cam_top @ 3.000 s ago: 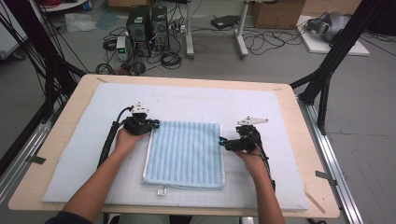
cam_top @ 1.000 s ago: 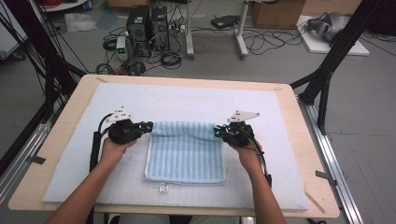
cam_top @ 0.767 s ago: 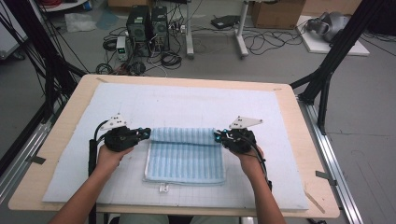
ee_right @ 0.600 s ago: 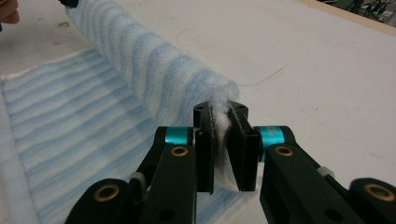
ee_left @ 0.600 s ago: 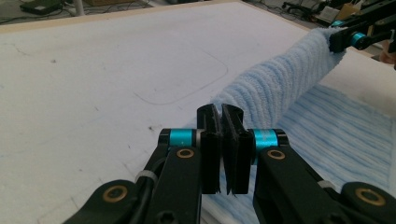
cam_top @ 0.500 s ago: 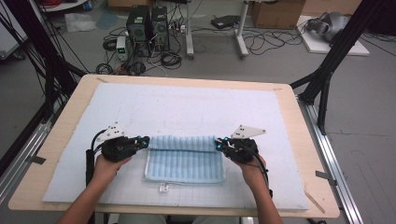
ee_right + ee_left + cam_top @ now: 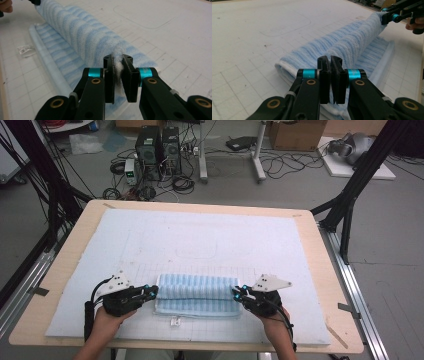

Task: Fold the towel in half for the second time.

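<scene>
Right tool (image 7: 117, 75) view alone shows white towel (image 7: 82, 35) edge pinched.

No text, label, brand, number or sign can be read anywhere; the small white tag (image 7: 175, 322) at the towel's (image 7: 197, 295) near edge is too small to read.

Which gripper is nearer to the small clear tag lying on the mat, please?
Left. The tag lies just in front of the towel, closer to the left gripper; the right gripper grips the towel's far end.
</scene>
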The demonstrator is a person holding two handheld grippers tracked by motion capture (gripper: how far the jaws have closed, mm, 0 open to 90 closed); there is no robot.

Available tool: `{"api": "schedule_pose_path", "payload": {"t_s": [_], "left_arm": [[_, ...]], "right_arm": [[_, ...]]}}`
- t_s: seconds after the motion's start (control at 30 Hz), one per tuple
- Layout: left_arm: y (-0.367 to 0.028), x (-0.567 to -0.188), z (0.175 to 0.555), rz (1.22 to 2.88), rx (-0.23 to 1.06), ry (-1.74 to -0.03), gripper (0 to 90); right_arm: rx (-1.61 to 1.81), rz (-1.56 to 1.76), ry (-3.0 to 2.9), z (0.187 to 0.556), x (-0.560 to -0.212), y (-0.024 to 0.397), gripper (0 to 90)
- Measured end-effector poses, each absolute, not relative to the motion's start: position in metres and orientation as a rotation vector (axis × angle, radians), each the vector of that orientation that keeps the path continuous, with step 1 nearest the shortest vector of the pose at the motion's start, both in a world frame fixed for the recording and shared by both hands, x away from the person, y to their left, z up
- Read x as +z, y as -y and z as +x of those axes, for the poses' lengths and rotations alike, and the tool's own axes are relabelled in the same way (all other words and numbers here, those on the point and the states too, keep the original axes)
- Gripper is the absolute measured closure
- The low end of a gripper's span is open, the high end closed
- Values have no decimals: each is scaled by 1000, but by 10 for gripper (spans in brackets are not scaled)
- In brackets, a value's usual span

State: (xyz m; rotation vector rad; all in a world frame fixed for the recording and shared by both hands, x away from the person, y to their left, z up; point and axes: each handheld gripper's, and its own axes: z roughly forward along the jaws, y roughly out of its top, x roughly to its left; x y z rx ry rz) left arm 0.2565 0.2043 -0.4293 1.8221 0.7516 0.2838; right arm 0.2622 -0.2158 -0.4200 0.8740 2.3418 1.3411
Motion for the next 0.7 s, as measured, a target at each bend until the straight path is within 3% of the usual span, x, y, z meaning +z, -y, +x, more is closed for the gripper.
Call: {"api": "schedule_pose_path", "payload": {"t_s": [0.3,0.5,0.7], "left_arm": [[-203,-436,240,1845,256,-763,842],[-207,-430,245,1749,261,-880,535],[-203,-430,258,1773,265,-893,520]], "right_arm": [[1333,895,-2367,247,-427,220,795],[1420,961,-2288,245,-420,228,576],[1426,982,-2246,252,-416,221,537]]}}
